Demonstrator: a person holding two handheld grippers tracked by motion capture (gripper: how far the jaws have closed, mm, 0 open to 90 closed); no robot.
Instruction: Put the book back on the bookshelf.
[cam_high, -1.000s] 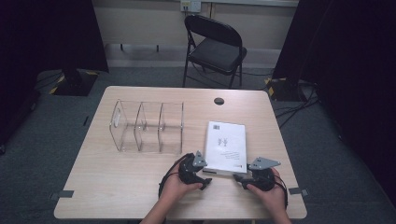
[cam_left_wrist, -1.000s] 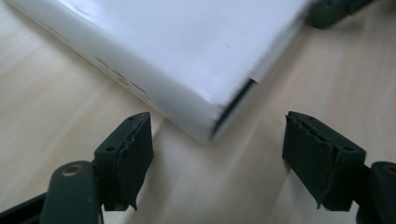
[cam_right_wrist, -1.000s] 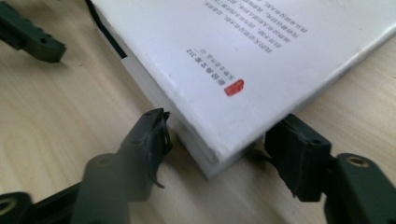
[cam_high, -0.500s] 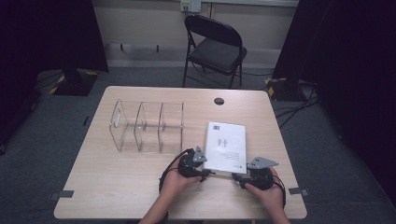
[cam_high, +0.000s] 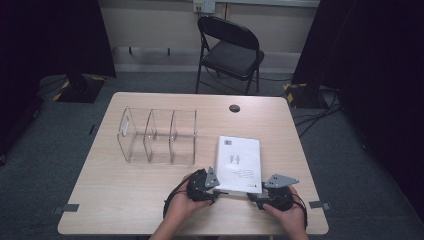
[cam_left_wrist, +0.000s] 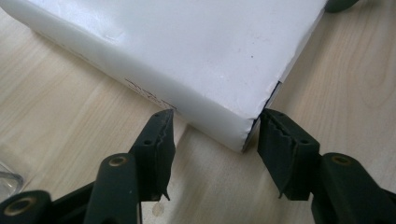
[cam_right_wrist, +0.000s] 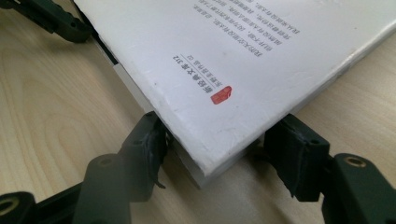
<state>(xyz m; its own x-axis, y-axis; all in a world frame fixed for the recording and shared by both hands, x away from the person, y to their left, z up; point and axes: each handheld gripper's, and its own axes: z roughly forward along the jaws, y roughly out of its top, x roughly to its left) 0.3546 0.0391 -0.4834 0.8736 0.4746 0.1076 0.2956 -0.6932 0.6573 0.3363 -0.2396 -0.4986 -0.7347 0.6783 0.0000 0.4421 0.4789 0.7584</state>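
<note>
A white book (cam_high: 240, 160) lies flat on the wooden table (cam_high: 125, 200), right of centre, its cover printed with small text and a red stamp (cam_right_wrist: 221, 94). My left gripper (cam_high: 216, 192) is at the book's near left corner. Its open jaws stand either side of that corner (cam_left_wrist: 236, 130), low on the table. My right gripper (cam_high: 254, 194) is at the near right corner. It is open too, and the book's corner (cam_right_wrist: 210, 168) pokes between its two fingers. The left gripper's jaw (cam_right_wrist: 56, 21) shows farther off in the right gripper view.
A clear acrylic organiser (cam_high: 157, 135) with three compartments stands left of the book. A round cable hole (cam_high: 234, 108) sits near the table's far edge. Behind the table is a black folding chair (cam_high: 232, 50). Dark curtains hang on both sides.
Both hands shifted only slightly at the book's near corners. The book and the organiser have not moved.
</note>
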